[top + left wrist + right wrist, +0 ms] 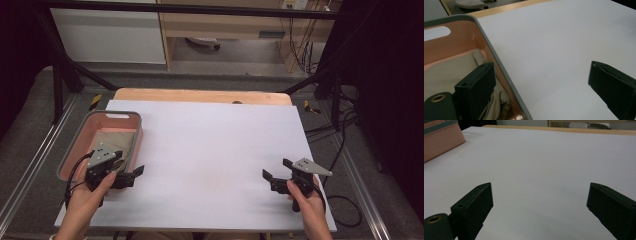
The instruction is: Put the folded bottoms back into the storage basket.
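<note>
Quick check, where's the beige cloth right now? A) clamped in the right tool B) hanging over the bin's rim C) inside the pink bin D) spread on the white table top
C: the beige cloth lies on the floor of the pink bin. The left tool stands open, straddling the bin's near wall with one jaw inside, and the right tool is open over bare table.

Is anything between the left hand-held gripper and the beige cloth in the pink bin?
Only the bin's near wall: the left hand-held gripper, jaws open, straddles it, one jaw over the beige cloth. Nothing covers the cloth.
</note>
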